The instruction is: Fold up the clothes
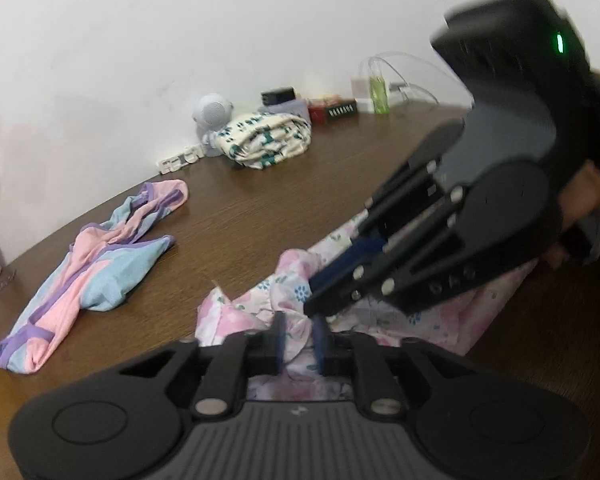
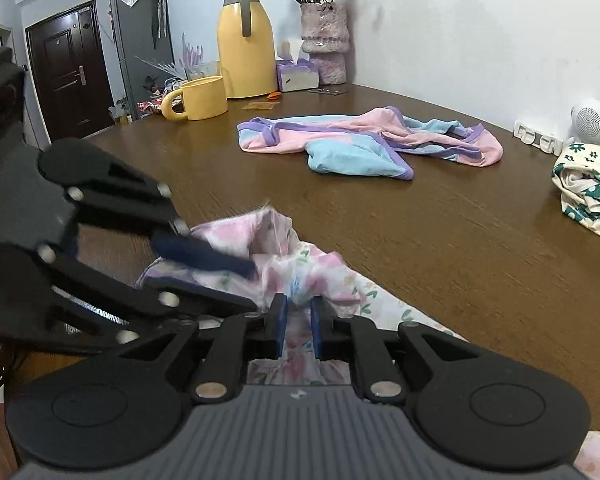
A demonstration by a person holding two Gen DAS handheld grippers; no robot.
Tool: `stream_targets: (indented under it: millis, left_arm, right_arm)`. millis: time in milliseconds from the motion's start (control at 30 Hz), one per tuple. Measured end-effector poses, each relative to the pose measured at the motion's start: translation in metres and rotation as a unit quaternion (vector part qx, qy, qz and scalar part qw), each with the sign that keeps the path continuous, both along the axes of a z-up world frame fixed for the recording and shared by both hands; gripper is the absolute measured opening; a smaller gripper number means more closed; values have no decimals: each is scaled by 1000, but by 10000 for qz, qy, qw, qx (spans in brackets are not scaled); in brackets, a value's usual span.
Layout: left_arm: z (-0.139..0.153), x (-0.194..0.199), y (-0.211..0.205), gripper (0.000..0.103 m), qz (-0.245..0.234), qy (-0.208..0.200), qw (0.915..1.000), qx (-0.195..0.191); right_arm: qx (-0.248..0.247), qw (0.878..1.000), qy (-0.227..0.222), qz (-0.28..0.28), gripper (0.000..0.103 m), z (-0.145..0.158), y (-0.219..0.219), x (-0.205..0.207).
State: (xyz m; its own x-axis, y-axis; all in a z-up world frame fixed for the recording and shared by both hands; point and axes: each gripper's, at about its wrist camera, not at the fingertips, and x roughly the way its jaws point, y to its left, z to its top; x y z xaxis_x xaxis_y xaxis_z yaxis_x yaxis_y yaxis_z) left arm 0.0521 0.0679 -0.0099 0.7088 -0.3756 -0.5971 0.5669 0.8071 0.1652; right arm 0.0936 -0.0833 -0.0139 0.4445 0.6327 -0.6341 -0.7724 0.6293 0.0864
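A pink floral garment (image 1: 256, 312) lies bunched at the near edge of the brown table (image 1: 260, 208); it also shows in the right wrist view (image 2: 300, 264). My left gripper (image 1: 299, 344) is shut on a fold of it. My right gripper (image 2: 299, 328) is shut on another fold close beside, and it shows from the side in the left wrist view (image 1: 320, 300). My left gripper appears in the right wrist view (image 2: 236, 280) at the left. A pink, blue and purple garment (image 1: 96, 264) lies spread further back (image 2: 364, 140).
A folded cream garment with green flowers (image 1: 264, 140) sits by the wall (image 2: 588, 192), next to a small white speaker (image 2: 590, 120). A yellow jug (image 2: 244, 40), a yellow mug (image 2: 200, 98), a tissue box (image 2: 296, 74) and a vase (image 2: 324, 40) stand at the far end.
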Motion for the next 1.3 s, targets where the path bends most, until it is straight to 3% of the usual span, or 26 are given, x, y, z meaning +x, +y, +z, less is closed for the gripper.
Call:
stream_targets:
  millis: [33,67,100,300,400,533,733,933,1100,1300]
  left_arm:
    - [1,-2,6,45,125,47,9998,-134]
    - [2,-3,12,63,251,93,9993,-267]
    - [3,-5,18,71,376,140,9984,-401]
    - [10,-16,55,75,1124,417,9855,-1197]
    - [14,-21,73,73,1493,554,9743,-1591]
    - [5,-13,80,72,1656,876,9640,-1887]
    - [-9,2,79,60,1760,1198,9546,-2085]
    - [-9,8,63,58,1827,1124,9602,-1788]
    - [-10,12,50,34,1914,1068,9613,-1670]
    - [-7,5,47,34,2050,748,9626,-1606]
  right_arm:
    - [36,10000,23,4,12,-1,-1,0]
    - [71,10000,47,8,12,-2,-2,0]
    - [107,9999,70,9,12,-3,-3,1]
    - [79,9999,91,51,22,-8,-3,0]
    - [-76,9999,-125,85,22,-9,3,-5]
    - [-23,9999,-75,79,22,-9,2,-3]
    - [86,9999,32,77,22,-10,-2,1]
    - [152,9998,83,69,22,-10,-4,2]
    - [162,9998,88,66,22,-10,-4,2]
    - [178,9998,99,65,22,-10,-5,2]
